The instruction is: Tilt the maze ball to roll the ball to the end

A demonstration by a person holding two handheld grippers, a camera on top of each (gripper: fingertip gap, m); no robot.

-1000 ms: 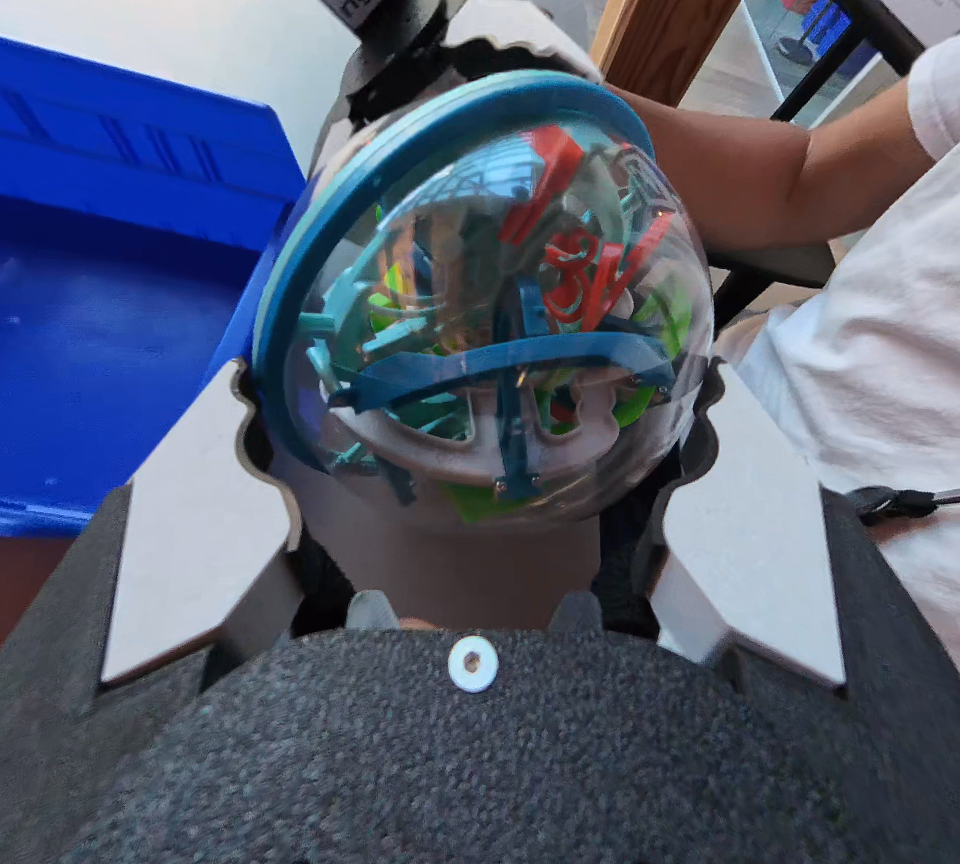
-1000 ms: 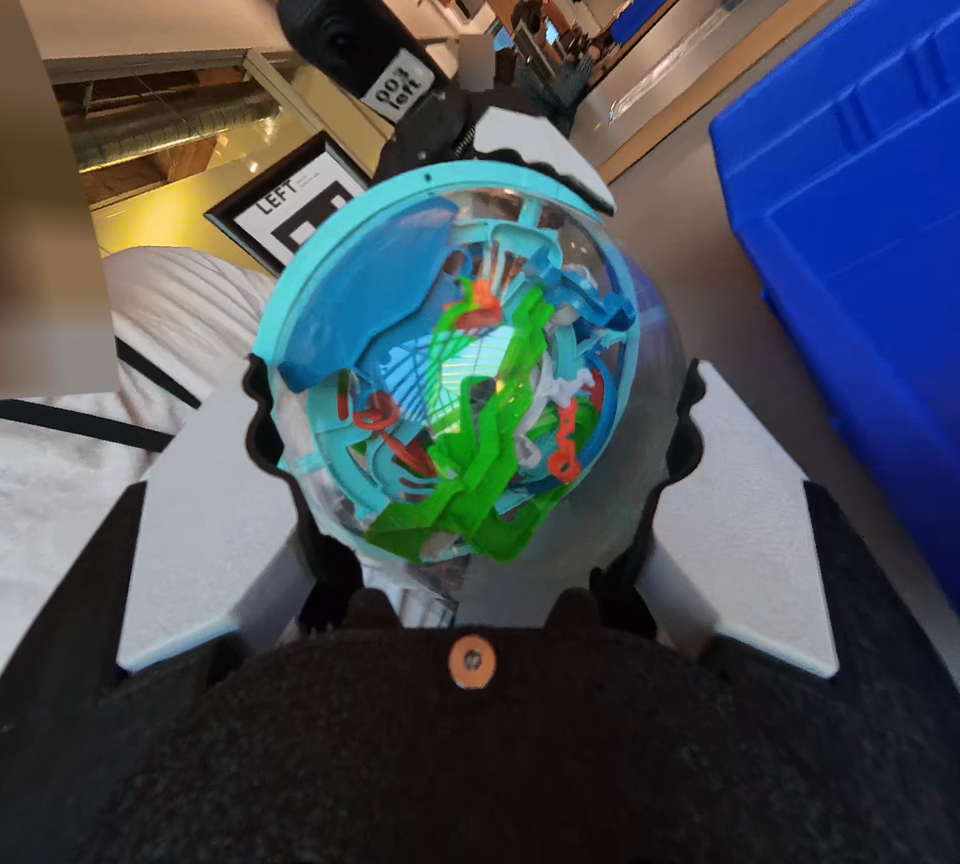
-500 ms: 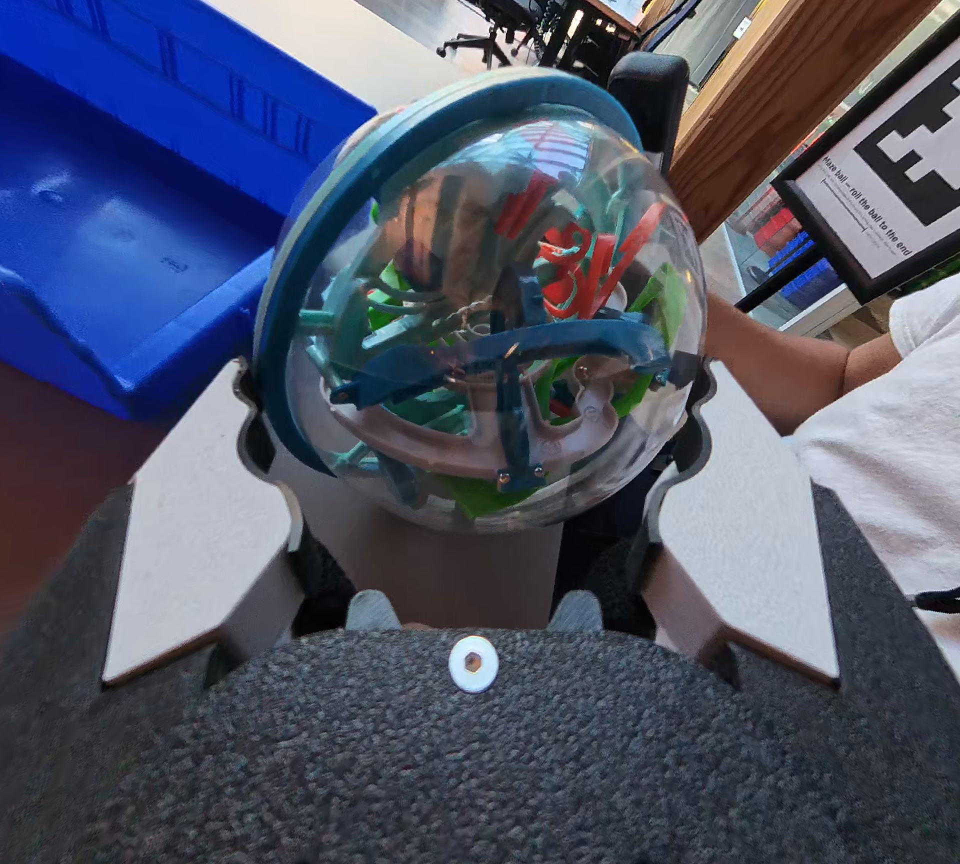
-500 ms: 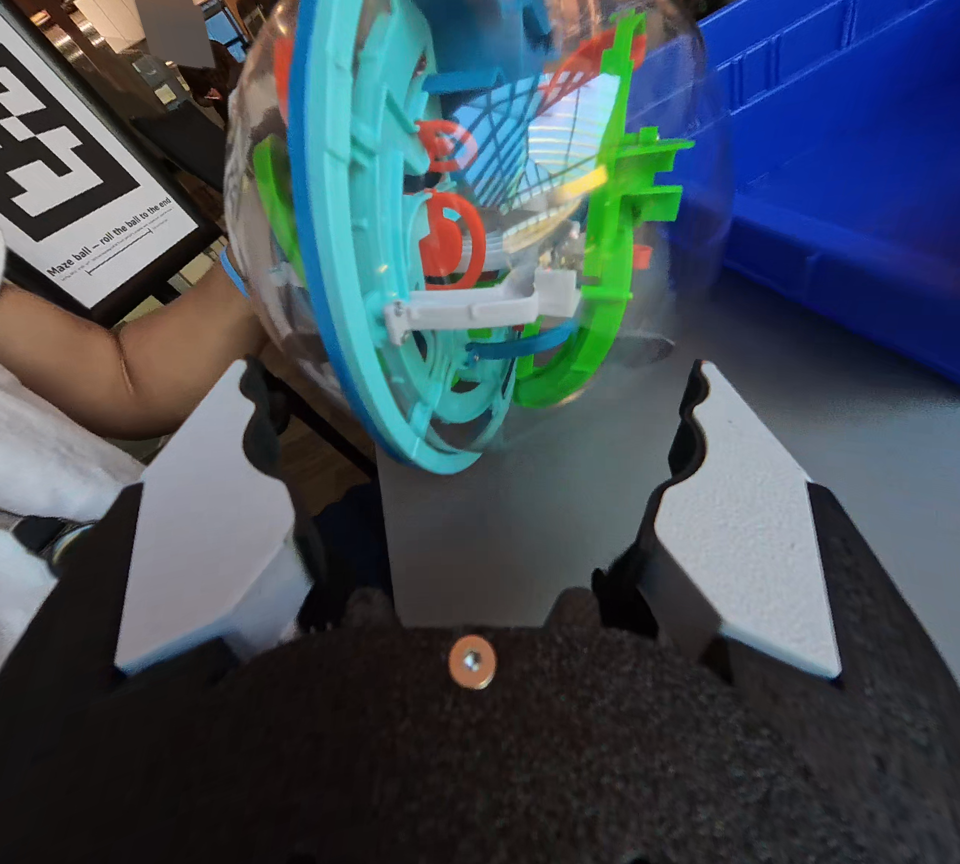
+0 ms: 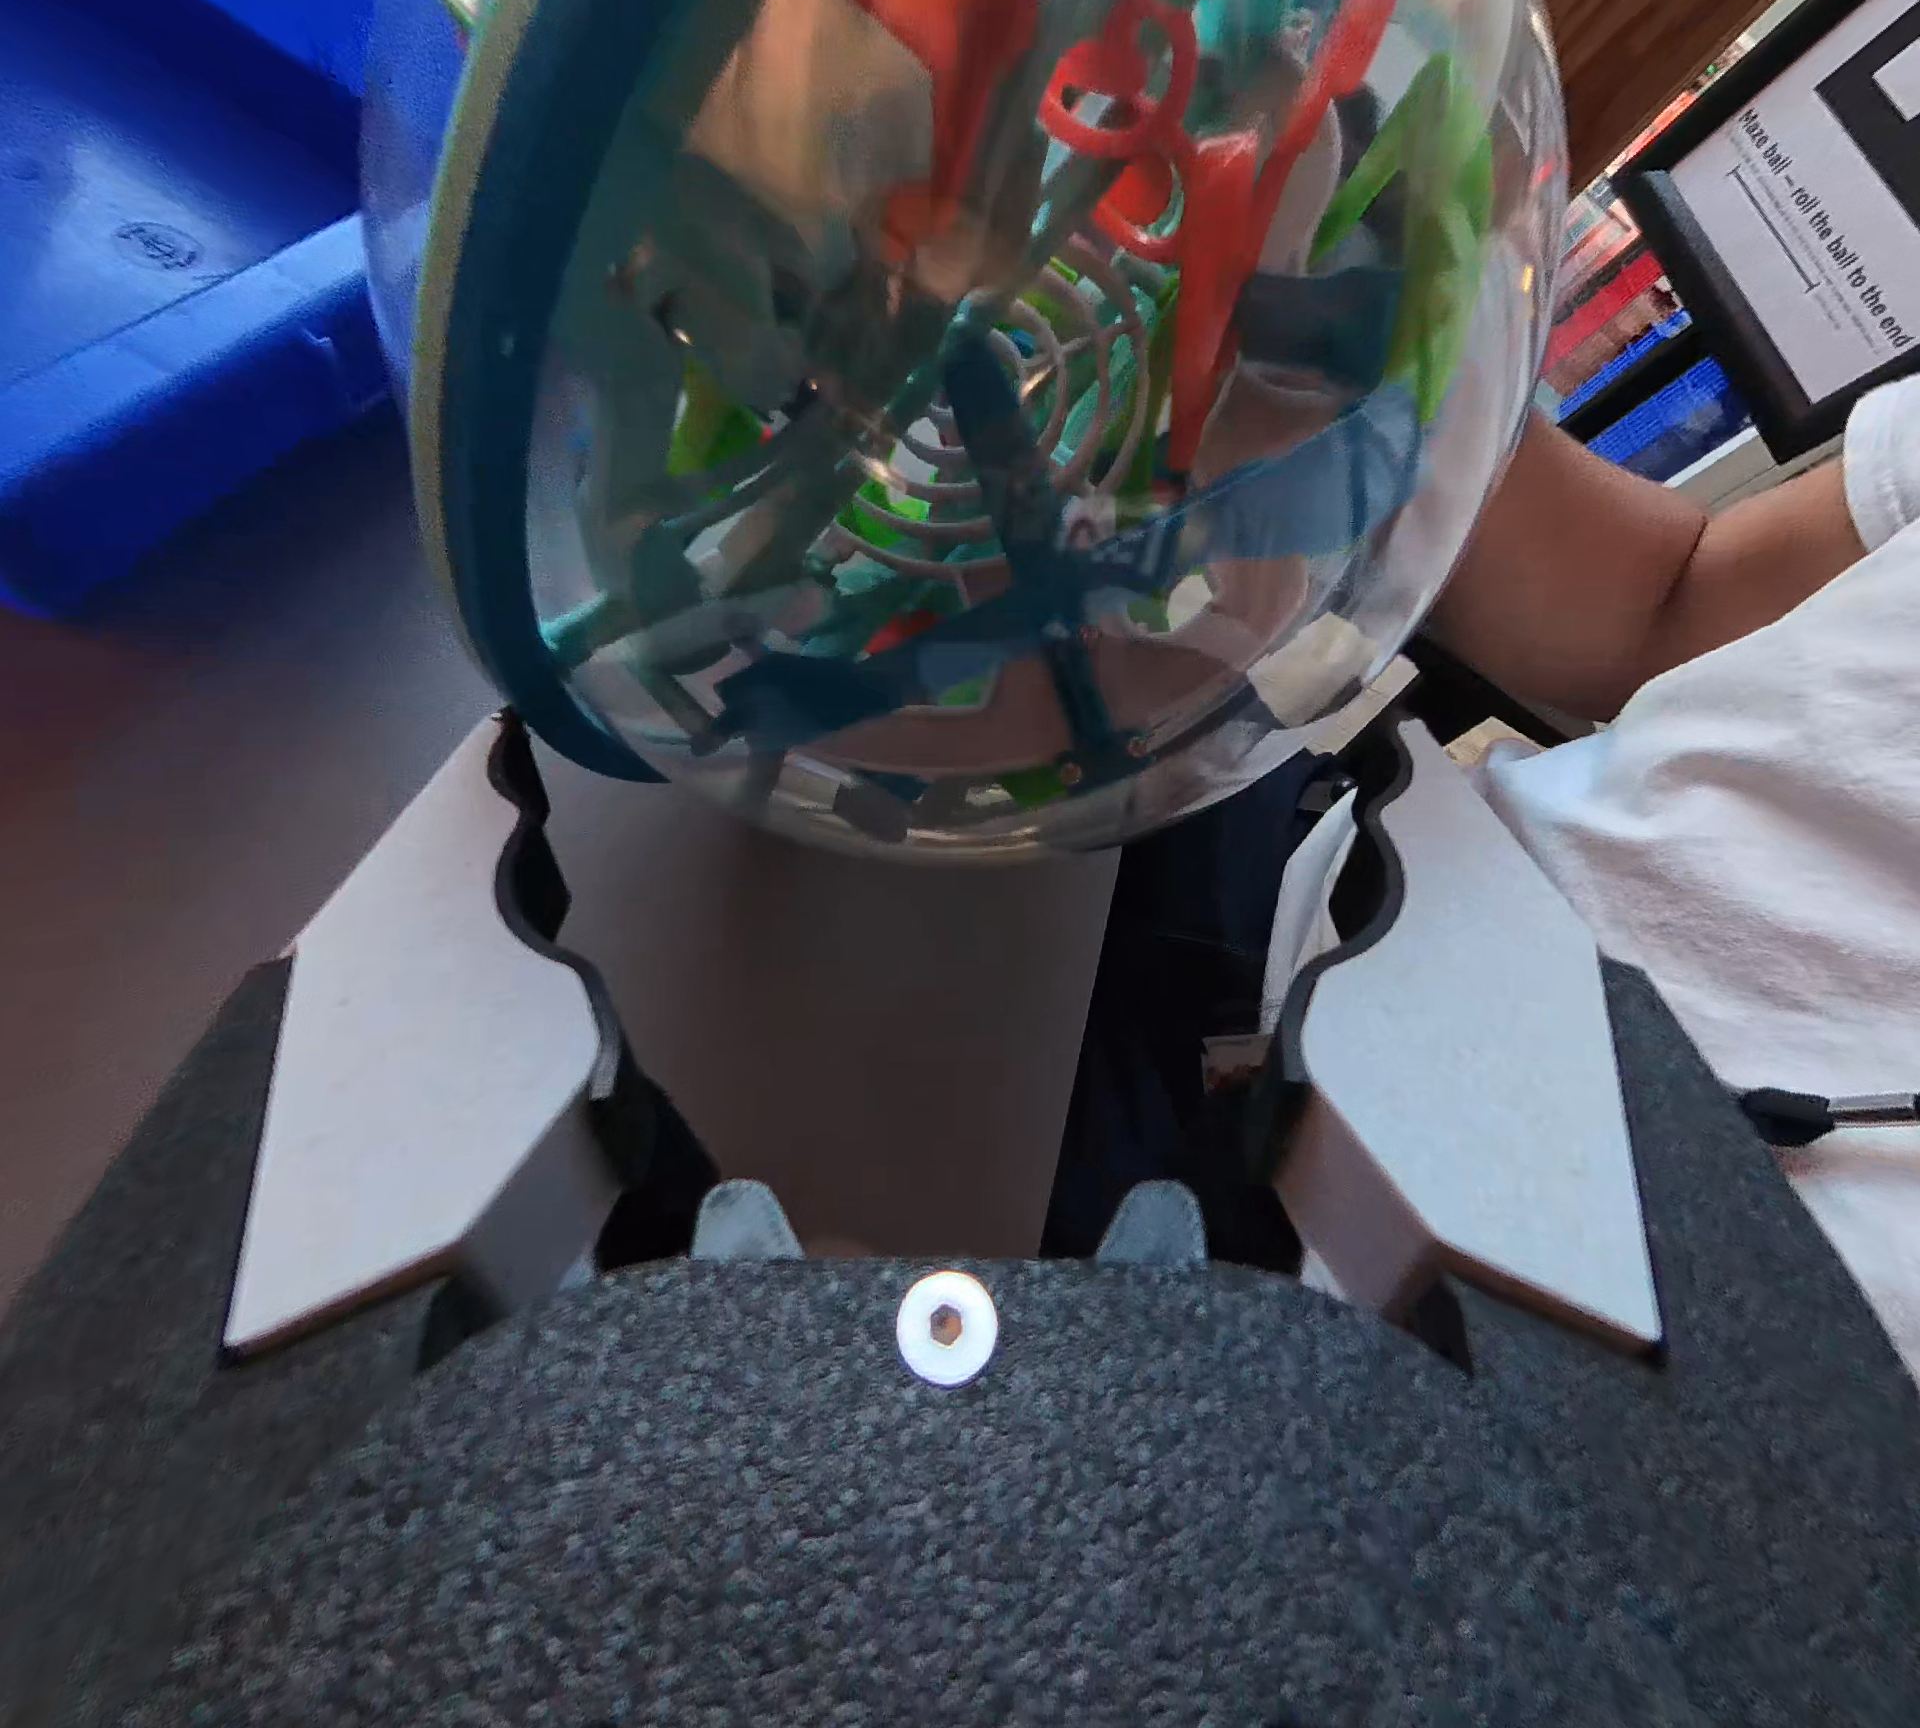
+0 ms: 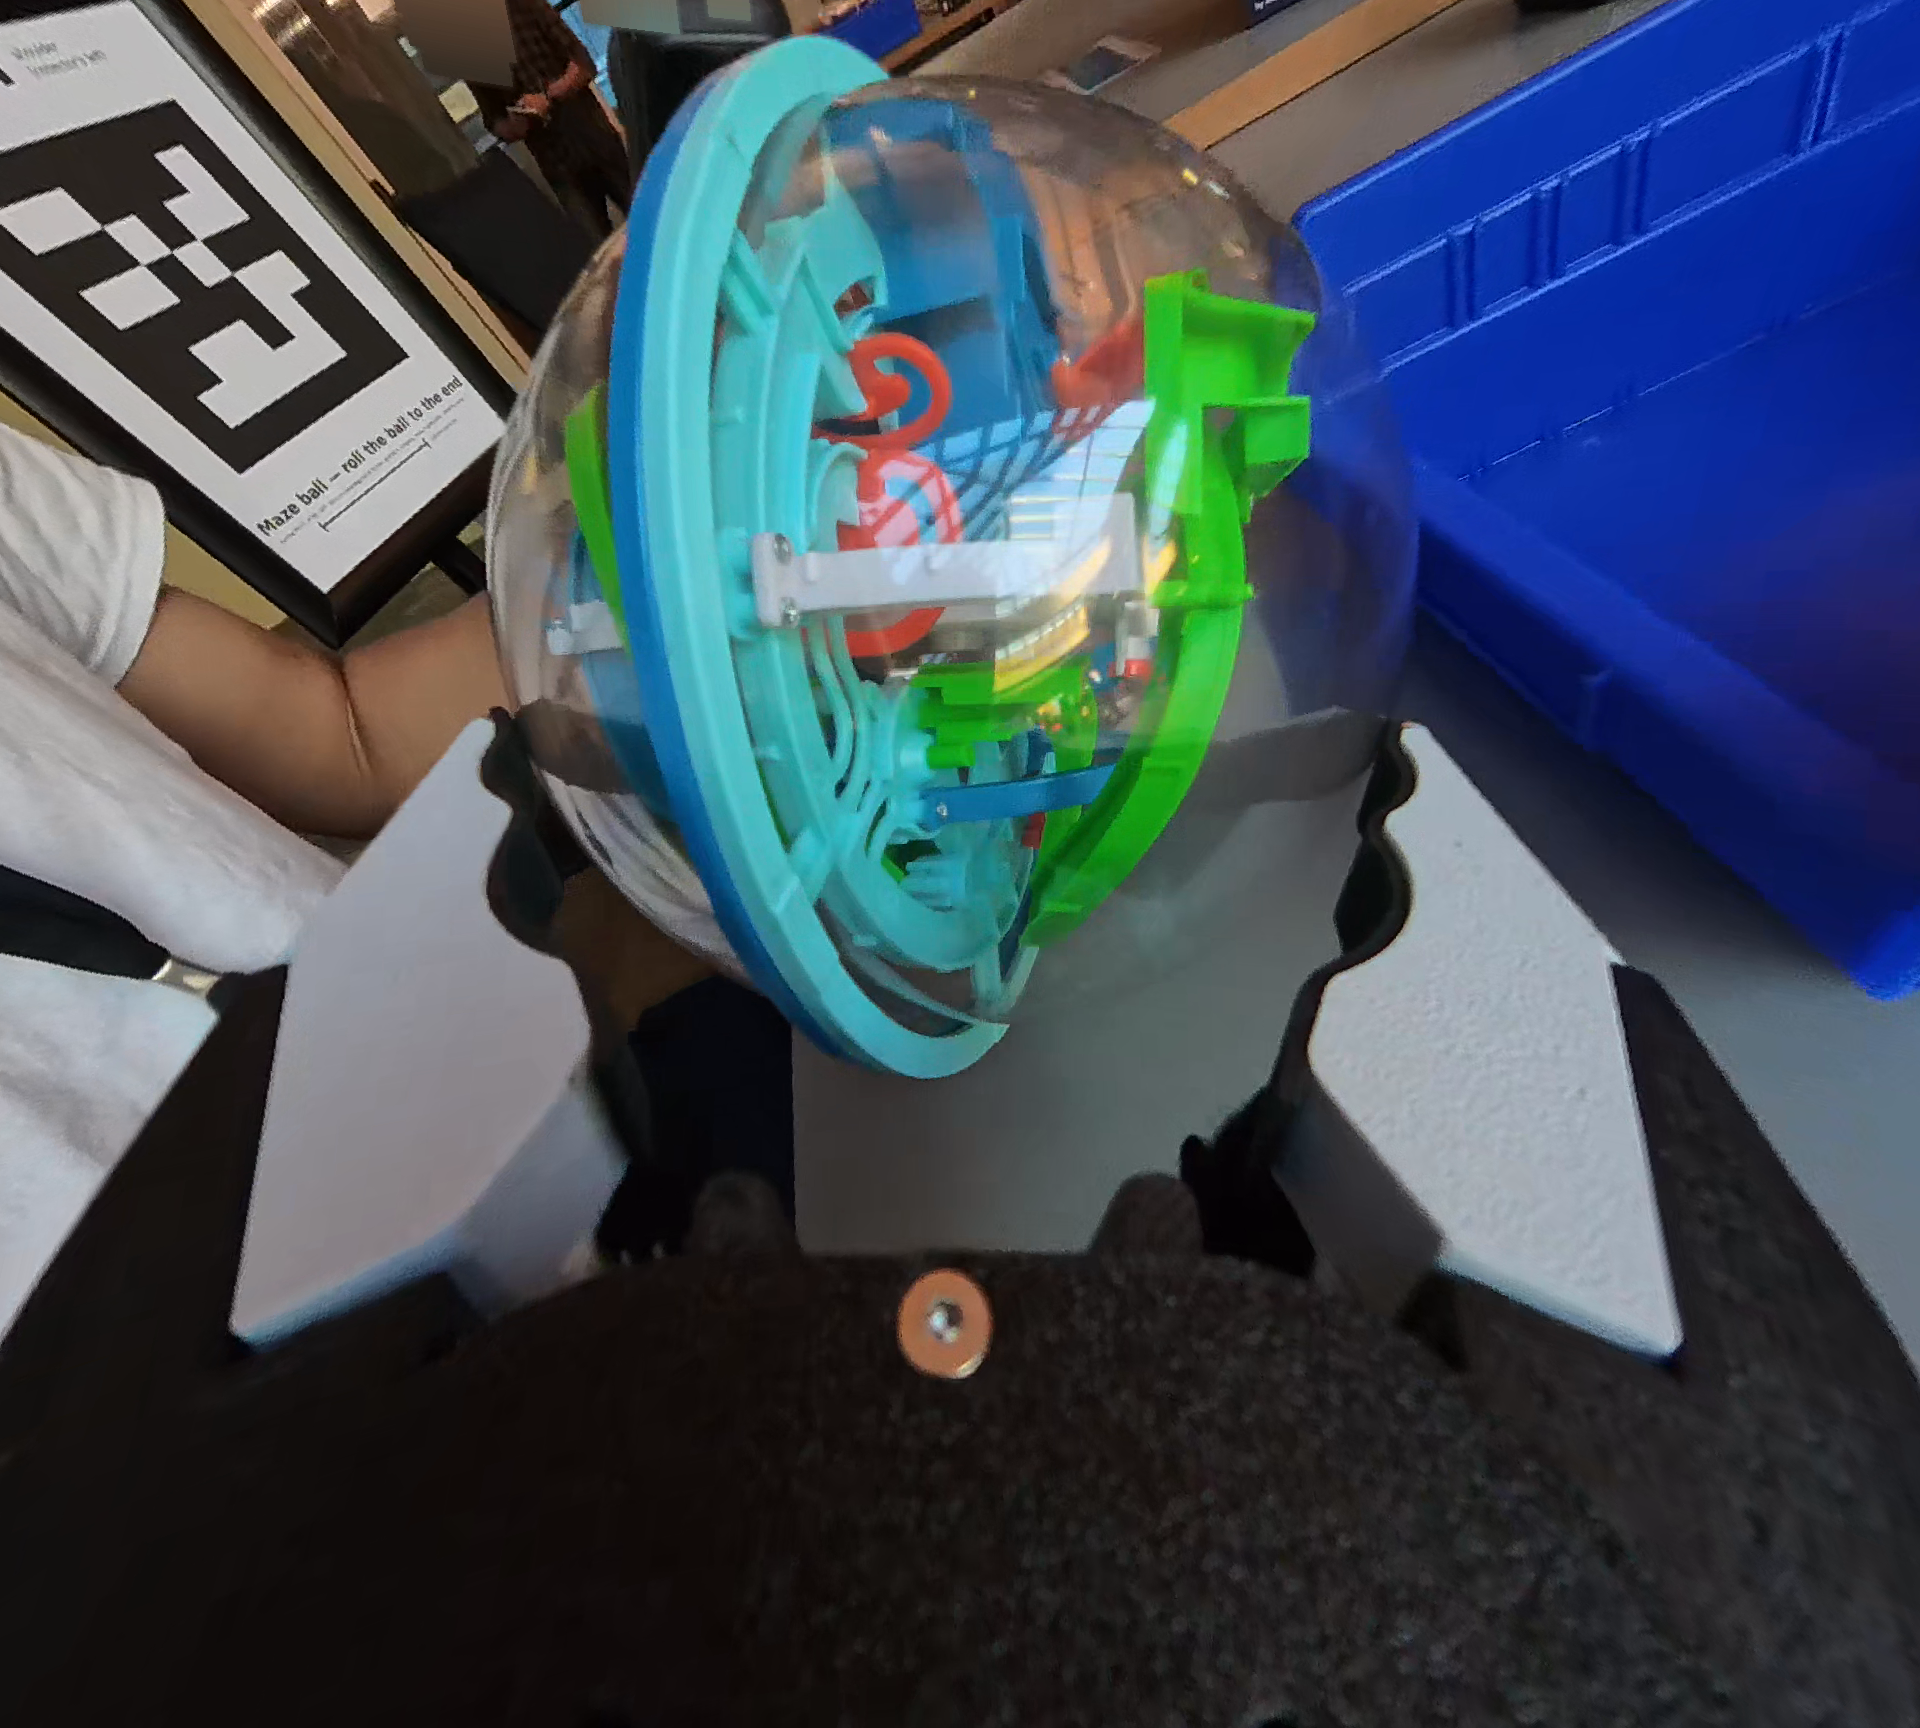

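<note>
1. The left gripper (image 5: 951, 743) points forward and slightly upward over the desk (image 5: 208, 795) edge, its fingers (image 5: 436, 1003) spread wide.
2. The maze ball (image 5: 966, 307) fills the upper part of the left wrist view. Its lower curve sits just at the left gripper's fingertips; the dark blue rim comes down to the left fingertip, and the clear shell reaches the right one. Whether they press on it cannot be told.
3. The right gripper (image 6: 940, 748) is aimed at the maze ball (image 6: 935, 535) from another side, fingers (image 6: 416, 1003) equally wide apart.
4. Its two fingertips meet the clear shell on either side, clamping the sphere between them.
5. The maze ball is held above the desk's near edge, its light-blue ring tilted steeply, almost upright.
6. A blue bin (image 6: 1662, 431) stands on the desk beyond it.
7. A bare forearm (image 6: 343, 702) and white sleeve (image 5: 1662, 795) show beside the ball.
</note>
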